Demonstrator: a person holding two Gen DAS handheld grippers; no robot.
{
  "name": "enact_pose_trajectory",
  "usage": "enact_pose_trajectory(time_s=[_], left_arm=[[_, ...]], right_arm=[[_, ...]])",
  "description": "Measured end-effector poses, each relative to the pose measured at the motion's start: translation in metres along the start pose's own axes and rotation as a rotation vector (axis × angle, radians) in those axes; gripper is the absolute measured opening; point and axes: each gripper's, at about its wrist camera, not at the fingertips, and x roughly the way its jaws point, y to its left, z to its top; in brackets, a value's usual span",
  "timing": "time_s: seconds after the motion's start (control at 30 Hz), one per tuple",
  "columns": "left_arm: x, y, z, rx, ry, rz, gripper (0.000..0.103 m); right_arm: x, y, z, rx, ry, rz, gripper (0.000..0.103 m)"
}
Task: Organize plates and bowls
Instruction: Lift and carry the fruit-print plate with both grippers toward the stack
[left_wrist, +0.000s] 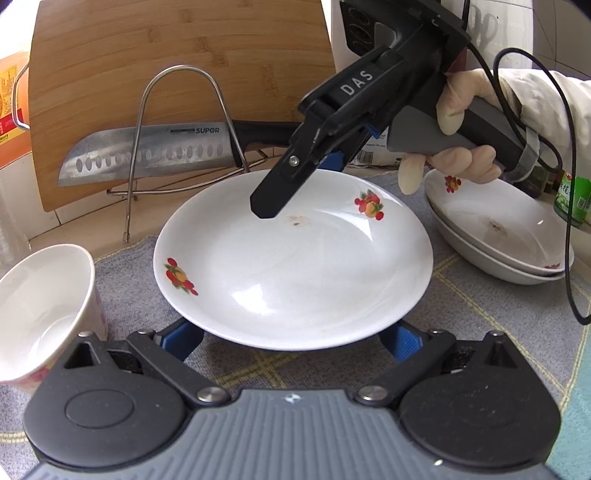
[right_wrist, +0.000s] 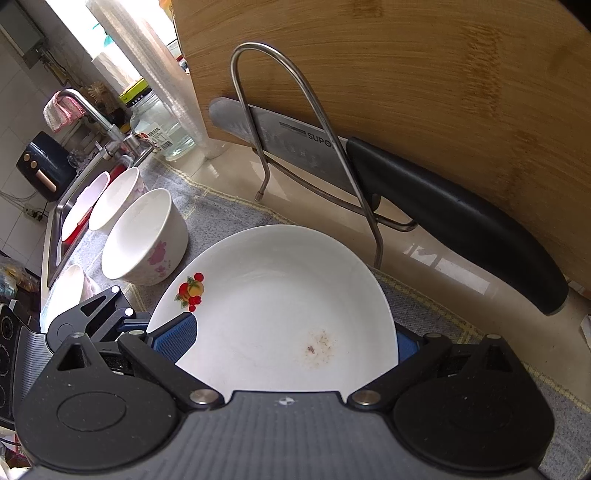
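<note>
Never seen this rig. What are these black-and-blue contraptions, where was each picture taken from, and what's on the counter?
No robot here: a person holds a two-finger gripper in each hand, each carrying a camera that looks along its blue-padded fingers. One picture is from the left gripper, the other from the right gripper. Both stand open around one fruit-patterned plate on a grey mat; neither clearly clamps it. Nearby are white bowls, two stacked plates, a knife in a wire rack, and a bamboo cutting board.
</note>
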Motion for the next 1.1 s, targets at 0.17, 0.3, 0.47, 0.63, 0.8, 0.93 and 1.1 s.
enact_pose_trajectory(time_s=[0.17, 0.3, 0.47, 0.63, 0.8, 0.93, 1.1], left_arm=[[-0.01, -0.002, 0.003, 0.0, 0.005, 0.007, 0.1], [-0.022, -0.006, 0.002, -0.015, 0.008, 0.01, 0.1], [-0.034, -0.013, -0.002, -0.012, 0.023, 0.014, 0.1], [-0.045, -0.019, -0.006, -0.011, 0.027, 0.015, 0.1], [-0.055, -0.026, -0.007, -0.008, 0.028, 0.01, 0.1], [-0.063, -0.035, -0.009, 0.001, 0.027, 0.005, 0.1], [-0.075, -0.049, -0.012, 0.015, 0.032, -0.005, 0.1]], right_arm=[[-0.006, 0.01, -0.003, -0.01, -0.002, 0.004, 0.103], [-0.011, 0.021, -0.006, -0.023, -0.004, 0.007, 0.103], [-0.017, 0.034, -0.012, -0.037, 0.0, 0.018, 0.103], [-0.025, 0.048, -0.021, -0.045, -0.003, 0.02, 0.103], [-0.033, 0.058, -0.031, -0.046, -0.008, 0.015, 0.103], [-0.04, 0.065, -0.04, -0.042, -0.013, 0.009, 0.103], [-0.05, 0.071, -0.055, -0.033, -0.02, 0.0, 0.103]])
